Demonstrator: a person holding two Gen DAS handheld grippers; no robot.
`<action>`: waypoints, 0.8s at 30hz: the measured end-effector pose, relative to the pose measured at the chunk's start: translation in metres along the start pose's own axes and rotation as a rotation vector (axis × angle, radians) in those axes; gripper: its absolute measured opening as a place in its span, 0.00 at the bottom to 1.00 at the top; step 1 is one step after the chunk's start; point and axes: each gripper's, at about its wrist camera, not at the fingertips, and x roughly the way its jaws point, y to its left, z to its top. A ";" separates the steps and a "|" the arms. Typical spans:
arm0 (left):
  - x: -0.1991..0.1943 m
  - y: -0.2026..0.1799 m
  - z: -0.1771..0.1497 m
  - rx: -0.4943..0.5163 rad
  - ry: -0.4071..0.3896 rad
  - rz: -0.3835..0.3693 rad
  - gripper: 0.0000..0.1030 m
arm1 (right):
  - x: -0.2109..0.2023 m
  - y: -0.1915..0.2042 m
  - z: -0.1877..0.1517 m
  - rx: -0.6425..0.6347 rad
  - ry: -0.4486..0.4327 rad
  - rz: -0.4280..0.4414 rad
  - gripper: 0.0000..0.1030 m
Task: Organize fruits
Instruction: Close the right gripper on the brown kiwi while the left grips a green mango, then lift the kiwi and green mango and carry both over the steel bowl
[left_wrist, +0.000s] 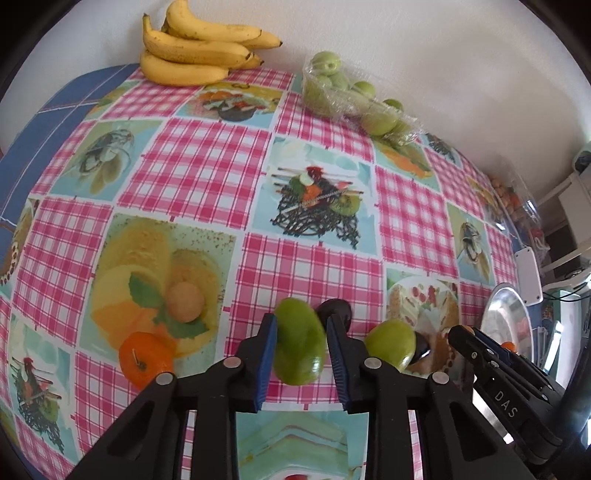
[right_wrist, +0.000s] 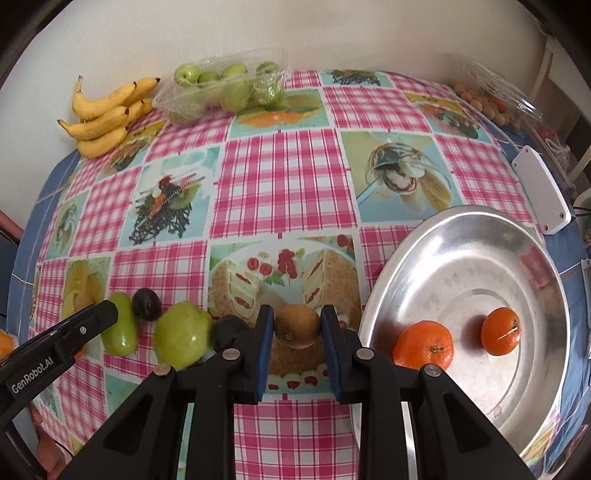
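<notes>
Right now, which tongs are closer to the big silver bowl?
Right. The right tongs, shut on the kiwi, sit just beside the silver bowl. The left tongs, holding a green fruit, are farther away, past another green fruit.

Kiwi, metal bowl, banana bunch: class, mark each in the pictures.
kiwi (right_wrist: 297, 326), right wrist view, its brown front.
metal bowl (right_wrist: 461, 214), right wrist view, far rim.
banana bunch (left_wrist: 199, 48), left wrist view, middle banana.

Surface (right_wrist: 280, 177) with pink-checked cloth, bananas (right_wrist: 107, 114) and tray of green fruit (right_wrist: 221, 92) along the wall, metal dish (right_wrist: 546, 280) at right, white box (right_wrist: 543, 192) beside it, tangerine (left_wrist: 146, 360) at left
</notes>
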 end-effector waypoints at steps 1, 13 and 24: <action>-0.003 -0.002 0.001 0.004 -0.007 -0.003 0.29 | -0.004 0.000 0.001 0.002 -0.007 0.004 0.26; 0.005 0.007 -0.002 -0.042 0.029 0.019 0.32 | -0.020 -0.003 -0.003 0.006 -0.007 0.019 0.26; 0.027 0.009 -0.013 -0.078 0.105 -0.018 0.39 | -0.014 -0.005 -0.006 0.011 0.013 0.022 0.26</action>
